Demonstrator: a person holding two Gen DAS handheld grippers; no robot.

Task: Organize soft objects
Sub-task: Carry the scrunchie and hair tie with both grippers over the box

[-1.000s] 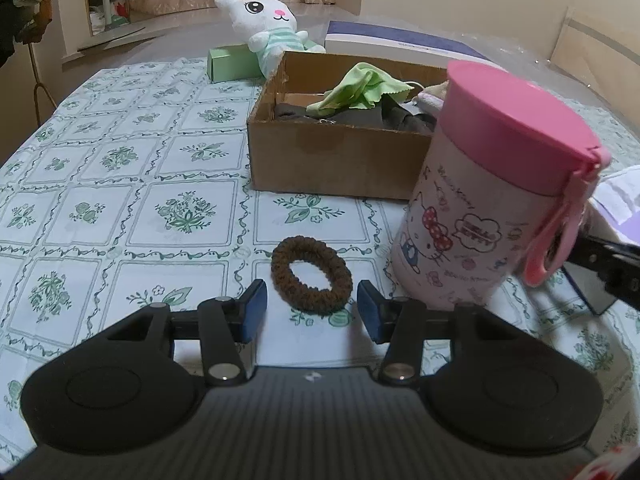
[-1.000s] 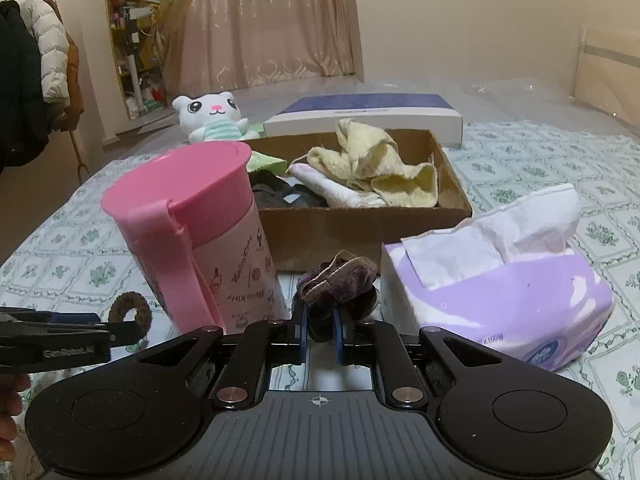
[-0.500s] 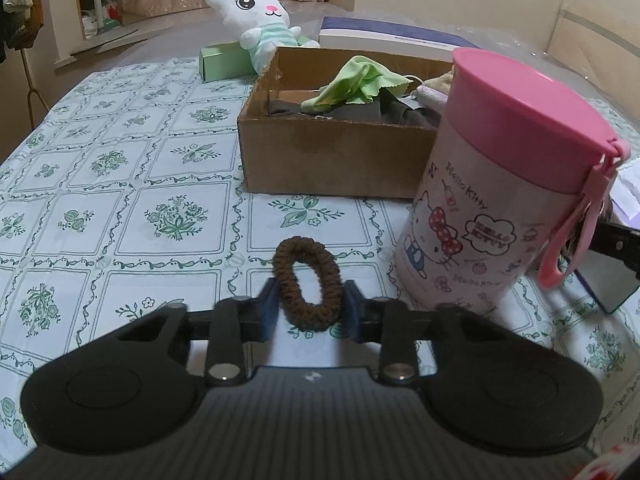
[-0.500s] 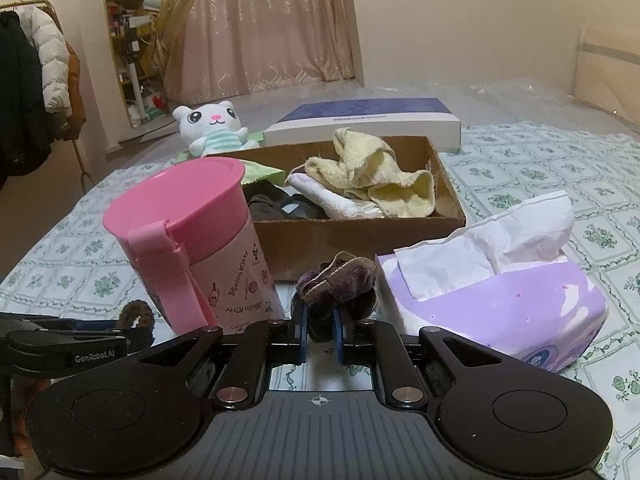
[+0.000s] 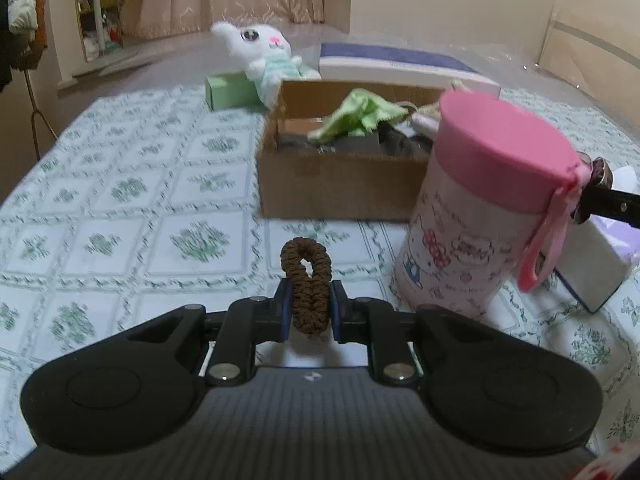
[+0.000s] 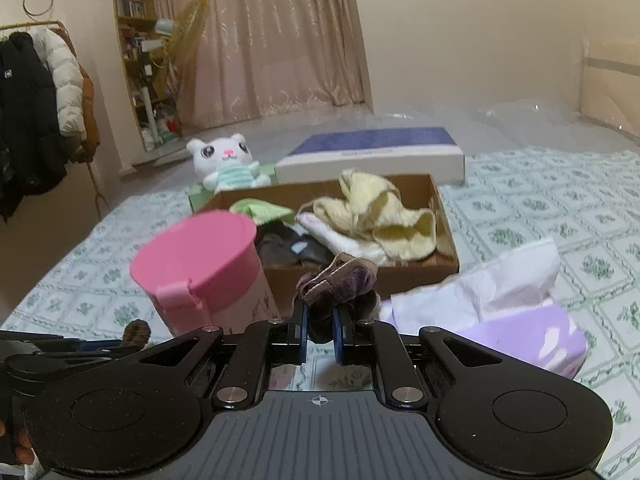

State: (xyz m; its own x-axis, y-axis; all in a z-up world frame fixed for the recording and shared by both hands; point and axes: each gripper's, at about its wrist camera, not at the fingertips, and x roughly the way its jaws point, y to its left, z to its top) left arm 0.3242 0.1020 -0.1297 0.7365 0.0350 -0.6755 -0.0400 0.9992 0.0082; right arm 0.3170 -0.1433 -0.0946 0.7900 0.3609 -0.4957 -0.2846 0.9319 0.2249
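Note:
My left gripper [image 5: 307, 310] is shut on a brown scrunchie [image 5: 306, 276] and holds it upright, lifted off the tablecloth. My right gripper [image 6: 319, 334] is shut on a purple velvet scrunchie [image 6: 340, 284] and holds it above the table, in front of the cardboard box [image 6: 444, 240]. The box [image 5: 340, 184] holds a green cloth [image 5: 356, 118], yellow cloths [image 6: 384, 216], a white cloth and dark items. The right gripper's tip with the purple scrunchie [image 5: 600, 174] shows behind the pink jar in the left wrist view.
A pink-lidded Hello Kitty jar [image 5: 480, 216] stands right of the left gripper, in front of the box. A purple tissue pack [image 6: 516, 320] lies on the right. A white plush bunny [image 5: 264, 56], a green box and a blue-white flat box [image 6: 372, 152] lie behind.
My left gripper closed on the brown scrunchie and lifted it off the table. My right gripper rose with the purple scrunchie held shut.

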